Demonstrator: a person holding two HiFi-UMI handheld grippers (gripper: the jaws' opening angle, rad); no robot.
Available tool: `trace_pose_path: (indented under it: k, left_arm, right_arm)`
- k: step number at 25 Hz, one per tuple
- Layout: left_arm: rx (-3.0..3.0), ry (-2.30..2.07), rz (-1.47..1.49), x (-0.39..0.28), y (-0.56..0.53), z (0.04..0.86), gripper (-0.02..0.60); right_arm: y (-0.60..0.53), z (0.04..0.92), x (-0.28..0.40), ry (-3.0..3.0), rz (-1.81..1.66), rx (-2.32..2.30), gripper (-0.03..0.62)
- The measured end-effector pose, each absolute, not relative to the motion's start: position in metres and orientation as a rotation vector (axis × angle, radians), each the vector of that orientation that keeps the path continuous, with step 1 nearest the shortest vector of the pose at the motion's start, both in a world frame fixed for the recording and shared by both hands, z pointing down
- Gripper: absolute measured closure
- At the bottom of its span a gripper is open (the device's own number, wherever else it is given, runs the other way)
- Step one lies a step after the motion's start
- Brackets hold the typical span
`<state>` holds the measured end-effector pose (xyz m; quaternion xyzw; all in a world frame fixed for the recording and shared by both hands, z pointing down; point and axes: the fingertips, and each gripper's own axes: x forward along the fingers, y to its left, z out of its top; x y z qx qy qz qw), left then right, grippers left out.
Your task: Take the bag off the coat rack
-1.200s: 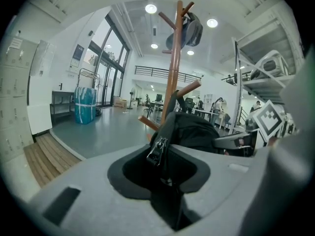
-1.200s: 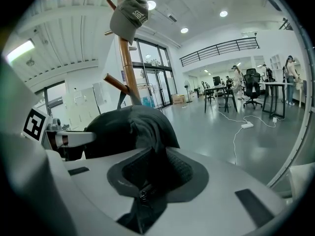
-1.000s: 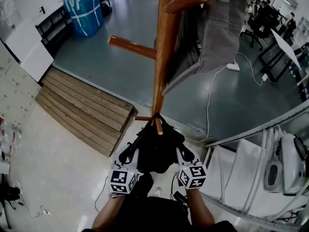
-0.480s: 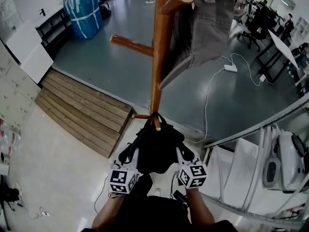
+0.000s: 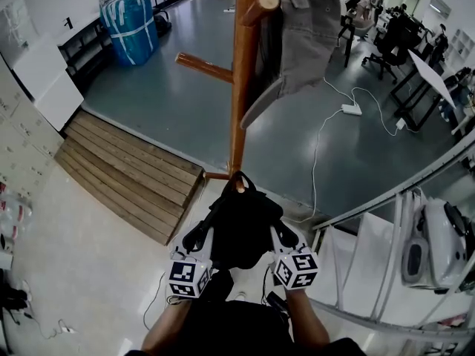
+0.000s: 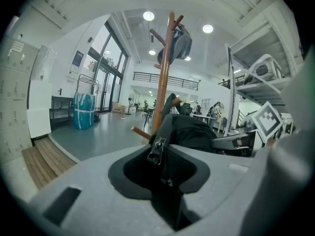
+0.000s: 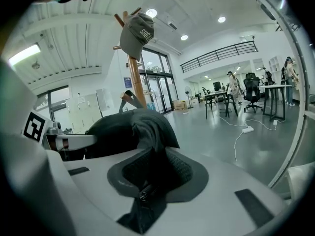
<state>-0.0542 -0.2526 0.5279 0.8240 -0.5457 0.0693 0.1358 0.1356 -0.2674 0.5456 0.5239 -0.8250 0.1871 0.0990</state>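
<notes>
A black bag [image 5: 237, 225] hangs by its handle loop on a low peg [image 5: 239, 186] of the wooden coat rack [image 5: 237, 73]. My left gripper [image 5: 194, 237] is shut on the bag's left side. The left gripper view shows its jaws pinching black fabric by a zipper pull [image 6: 156, 151]. On the bag's right side my right gripper [image 5: 286, 236] is likewise shut, with bunched black fabric [image 7: 147, 181] between its jaws. A grey cap [image 5: 304, 35] hangs from an upper peg.
A wooden ramp [image 5: 133, 173] lies to the left of the rack. A blue wrapped bundle [image 5: 132, 17] stands at the far left. A white power strip [image 5: 349, 110] with its cable lies on the grey floor. A metal shelf frame [image 5: 386, 206] stands close on the right.
Both grippers and the bag stay where they were. Only the head view has shifted, so the rack's top and the cap sit further left and higher.
</notes>
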Motion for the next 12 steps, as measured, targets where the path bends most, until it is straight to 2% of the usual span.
trace_pose_path:
  k: [12]
  left_arm:
    - [2.429,-1.587,0.17,-0.049,-0.228,0.511,0.492]
  right_arm:
    - [-0.243,0.532,0.138,-2.467,0.53,1.552,0.516]
